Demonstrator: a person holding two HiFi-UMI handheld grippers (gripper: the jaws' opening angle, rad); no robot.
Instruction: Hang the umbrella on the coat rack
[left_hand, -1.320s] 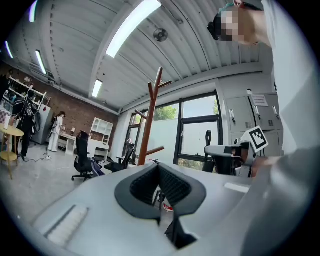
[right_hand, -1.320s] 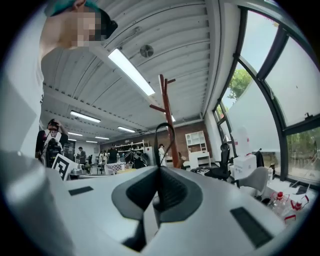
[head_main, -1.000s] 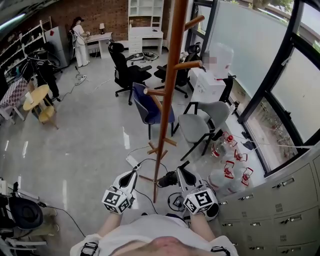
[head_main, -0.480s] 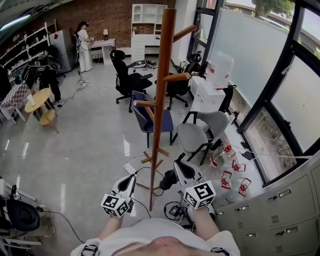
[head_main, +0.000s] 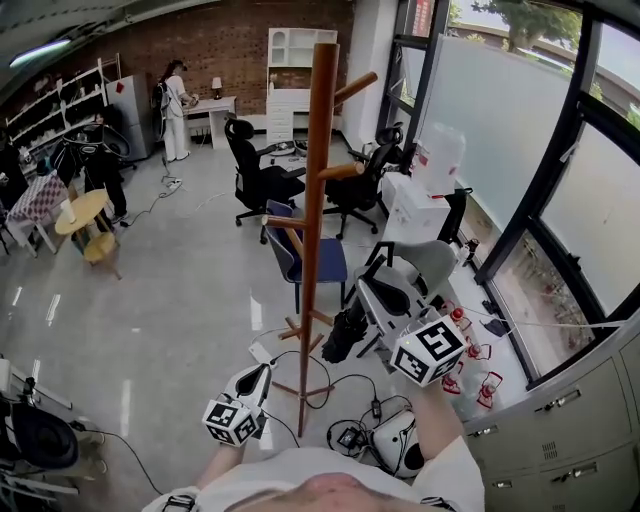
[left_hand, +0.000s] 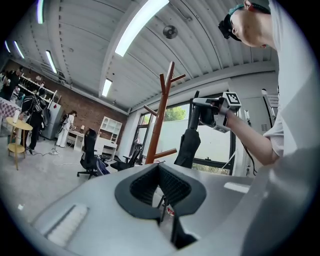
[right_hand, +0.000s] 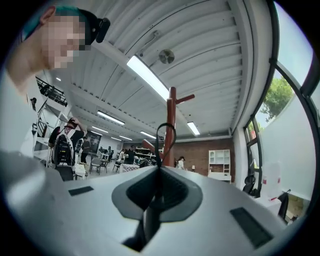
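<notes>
A tall wooden coat rack (head_main: 313, 230) with angled pegs stands right in front of me; it also shows in the left gripper view (left_hand: 159, 120) and behind the right jaws (right_hand: 171, 107). My right gripper (head_main: 372, 296) is raised to the right of the pole and shut on the wrist strap (right_hand: 165, 137) of a folded black umbrella (head_main: 345, 335), which hangs below it (left_hand: 189, 145). The strap's loop stands up out of the jaws. Low and left of the pole, my left gripper (head_main: 262, 372) is shut with nothing in it.
A blue chair (head_main: 325, 255) and a grey chair (head_main: 425, 265) stand just behind the rack. Cables and a white device (head_main: 395, 440) lie on the floor by its base. Grey cabinets (head_main: 560, 420) and windows line the right side. A person (head_main: 175, 95) stands far back.
My right gripper has risen with the umbrella from near the rack's base to the height of the lower pegs. The left gripper has stayed low.
</notes>
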